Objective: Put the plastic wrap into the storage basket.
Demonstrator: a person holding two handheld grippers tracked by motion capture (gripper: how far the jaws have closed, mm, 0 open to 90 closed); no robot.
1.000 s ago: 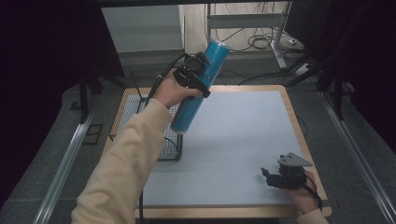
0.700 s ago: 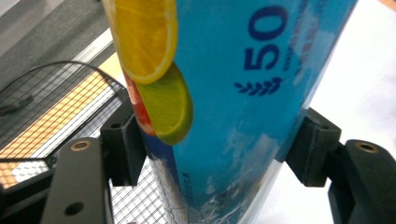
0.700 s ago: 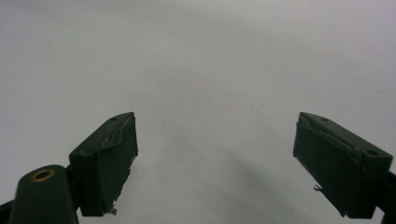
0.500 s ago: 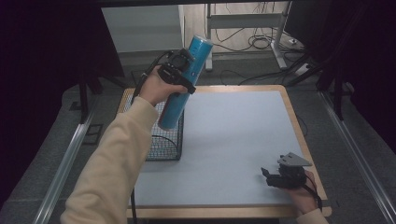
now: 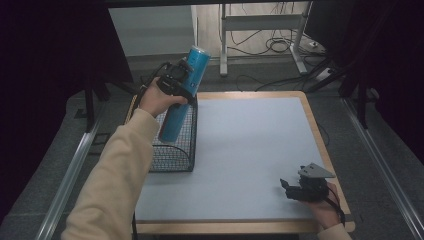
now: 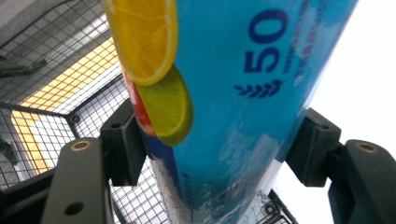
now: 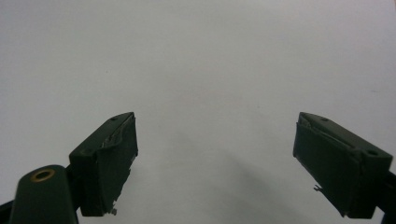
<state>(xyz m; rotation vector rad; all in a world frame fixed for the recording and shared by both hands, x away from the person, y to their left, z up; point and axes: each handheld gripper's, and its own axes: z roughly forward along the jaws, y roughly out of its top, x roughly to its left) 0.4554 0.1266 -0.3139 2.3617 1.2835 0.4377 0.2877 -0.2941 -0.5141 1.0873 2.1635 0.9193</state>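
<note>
The left gripper (image 5: 181, 80) is above the wire basket (image 5: 175, 145), and its blue tube (image 5: 181, 95) hangs inside the open top, near the basket's right wall. To the right of this gripper the table (image 5: 240, 145) is bare up to the right gripper (image 5: 289, 189), whose jaws face bare surface.

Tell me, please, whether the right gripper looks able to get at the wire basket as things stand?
Probably not without a long reach: the right gripper rests open at the near right corner, while the wire basket sits across the bare table.

The blue tube (image 6: 243, 93) runs past the top edge, and its small print is too blurred to read.
</note>
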